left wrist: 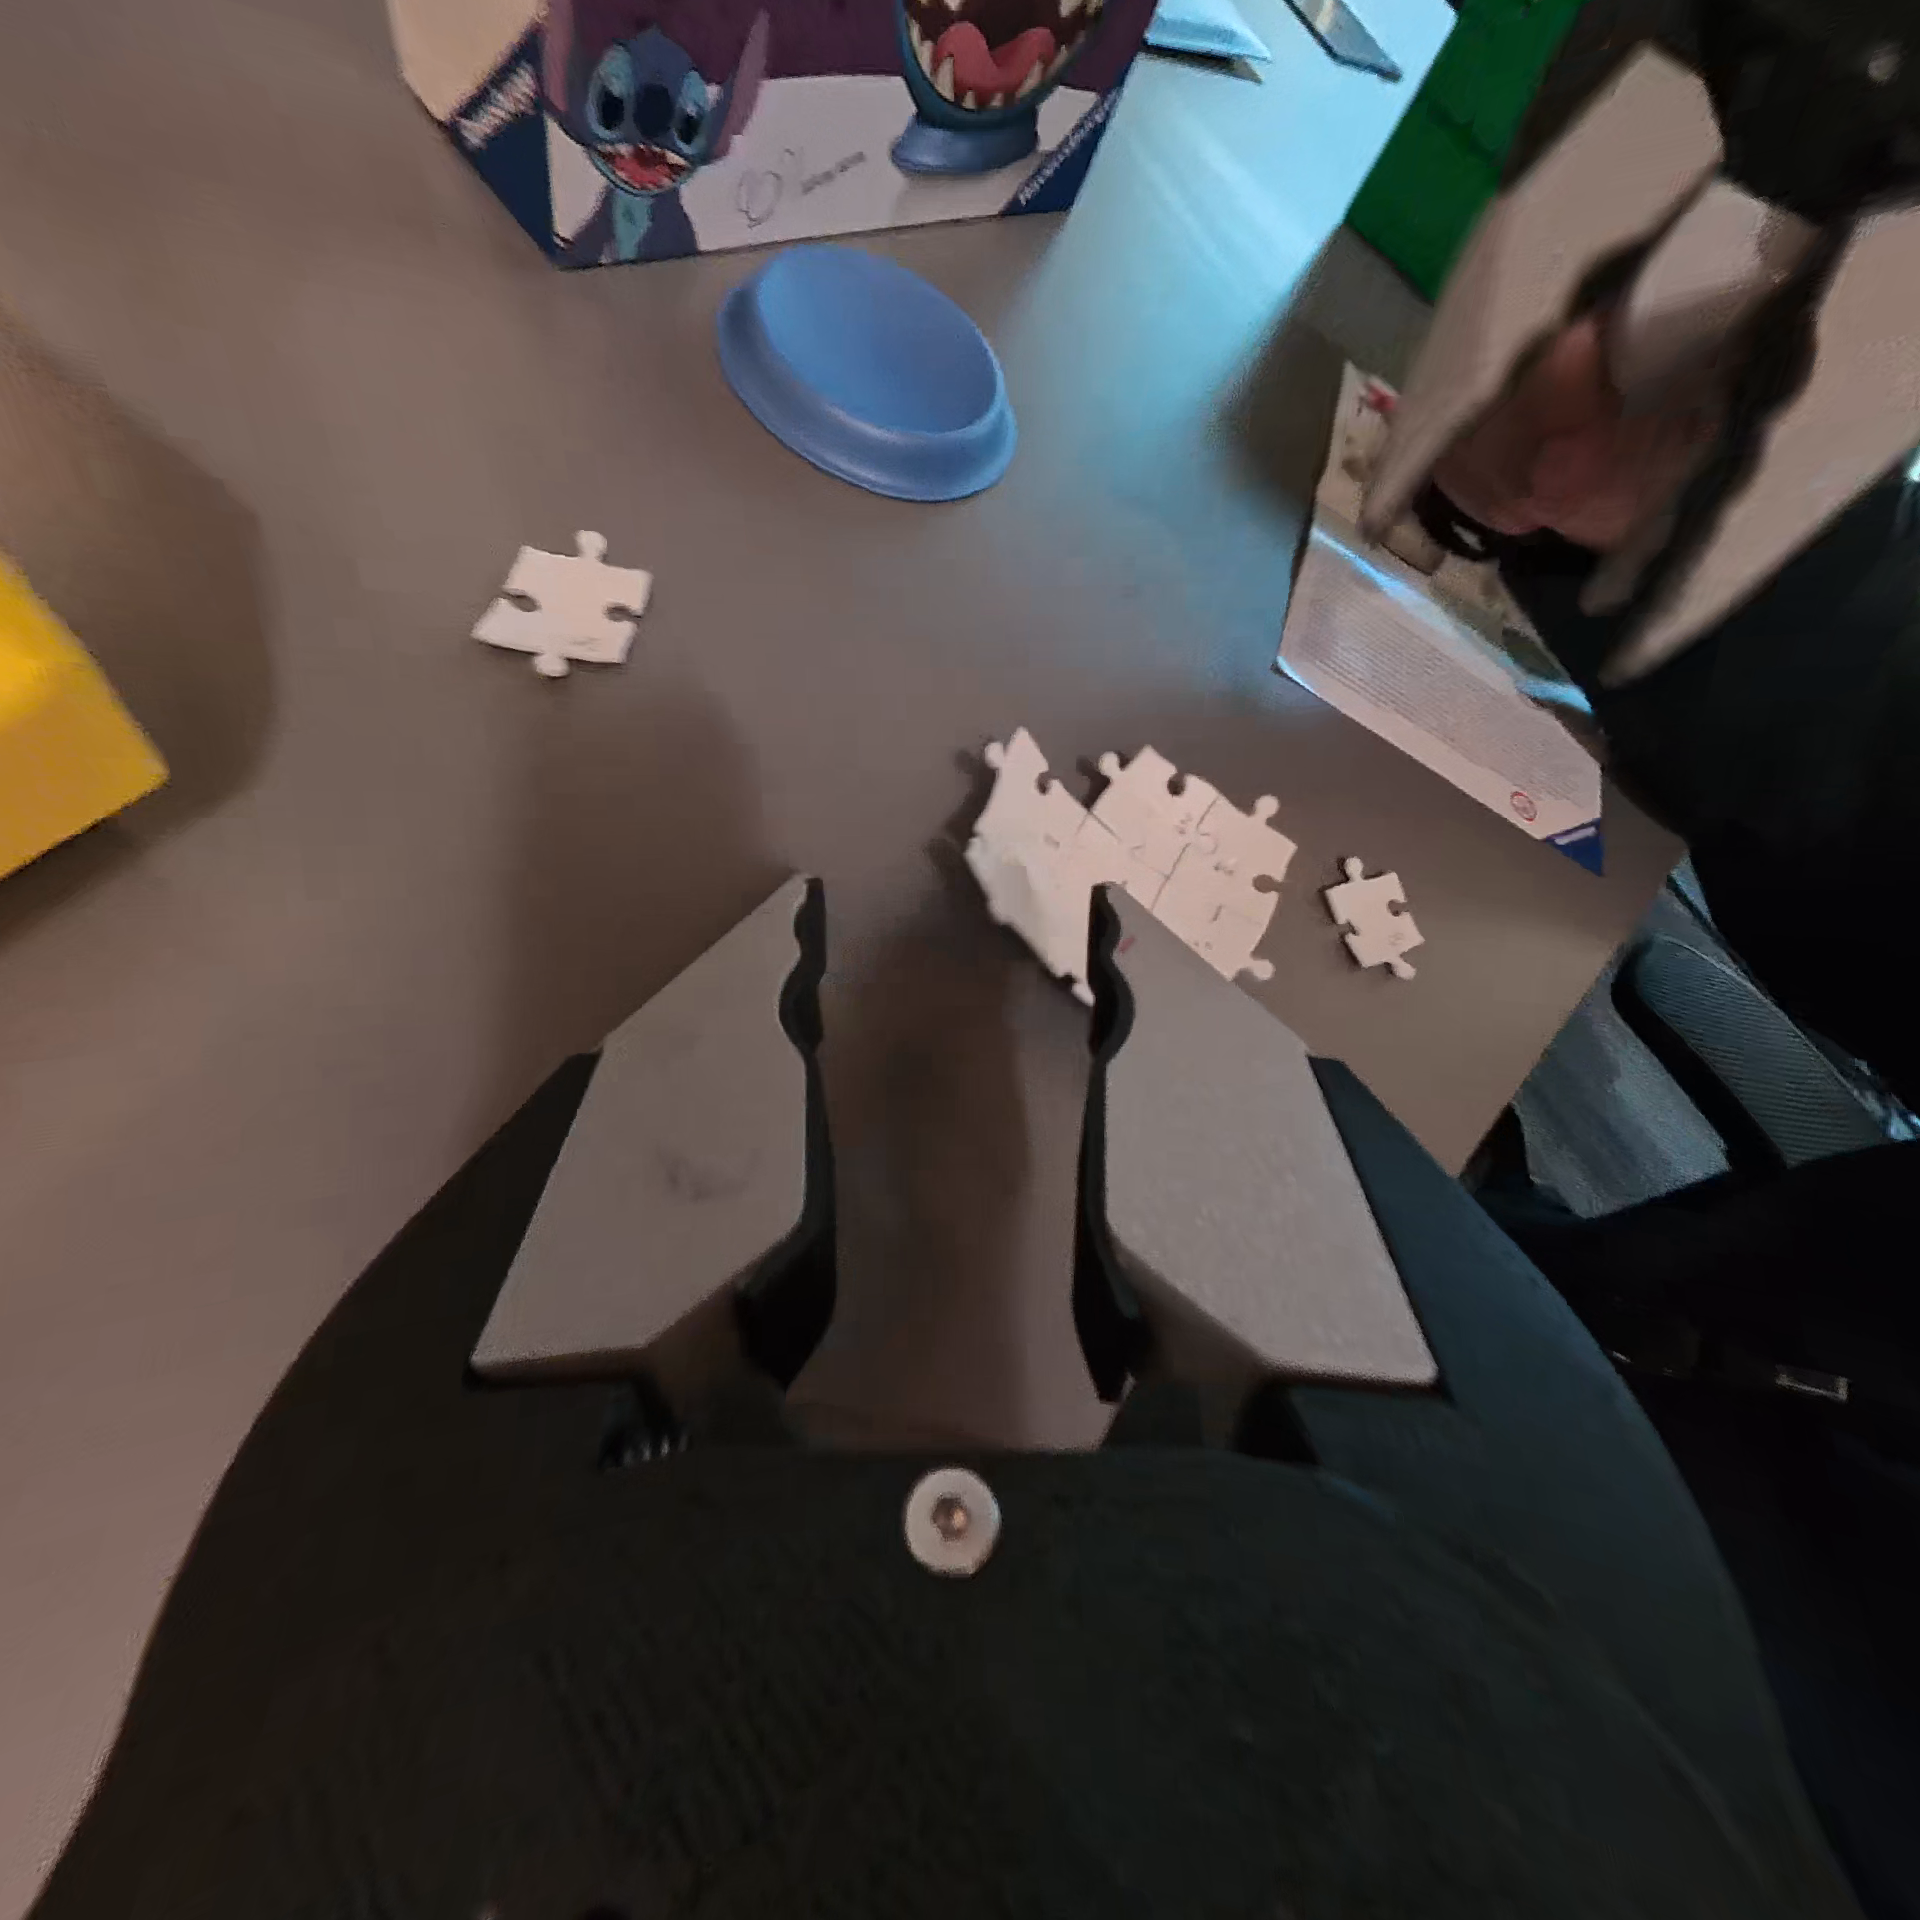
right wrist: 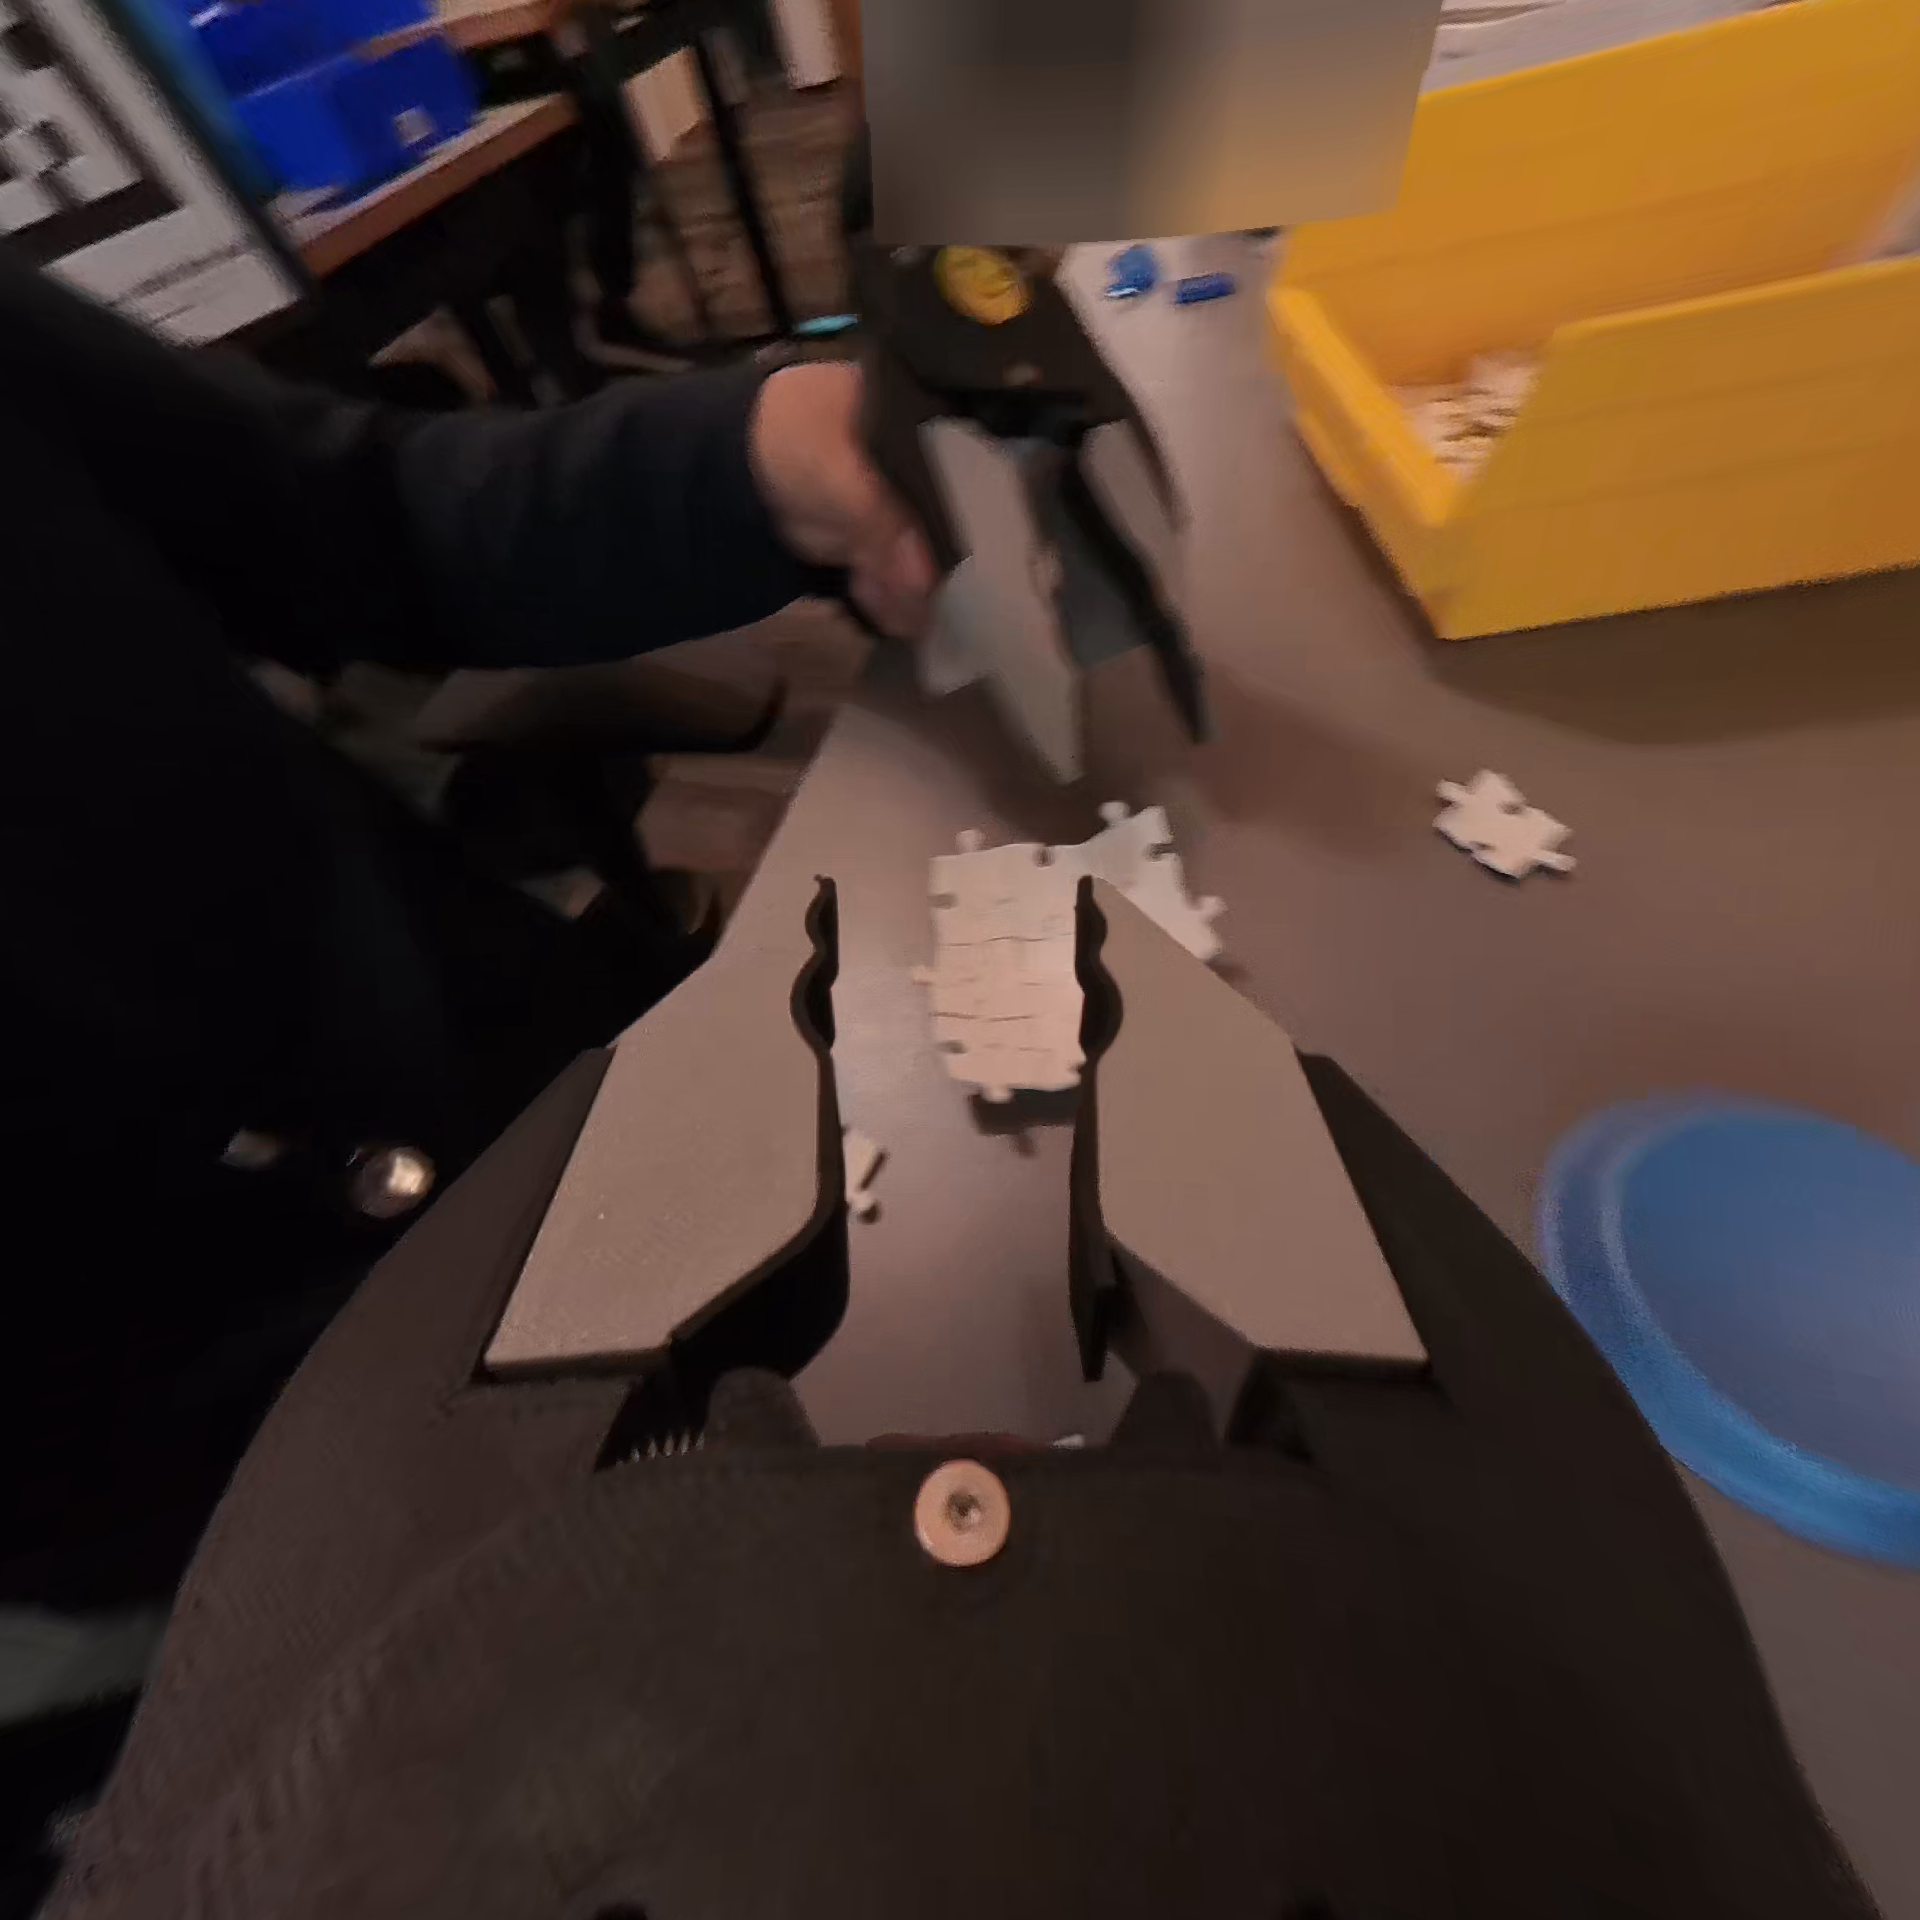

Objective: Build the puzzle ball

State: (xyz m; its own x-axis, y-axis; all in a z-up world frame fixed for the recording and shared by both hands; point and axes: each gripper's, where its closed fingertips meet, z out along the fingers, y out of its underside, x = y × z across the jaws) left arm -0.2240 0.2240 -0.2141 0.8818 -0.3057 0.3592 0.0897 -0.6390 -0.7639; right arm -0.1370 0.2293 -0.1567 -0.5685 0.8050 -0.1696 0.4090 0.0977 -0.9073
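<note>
Left tool (left wrist: pixel 951 894) view shows box (left wrist: pixel 790 125).

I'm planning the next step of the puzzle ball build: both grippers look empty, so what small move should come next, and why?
Probably lower the open right gripper onto the small loose piece beside the joined cluster and grip it. Both grippers hold nothing, the left gripper is open too, and that piece lies nearest the cluster.

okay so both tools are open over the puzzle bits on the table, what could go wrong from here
1. The joined pieces lie near the table's edge, with a small loose piece nearer still; a nudge could push either off.
2. The pieces lie flat, so they may slide instead of lifting.
3. Lifting the joined pieces by one side may pull them apart.
</note>
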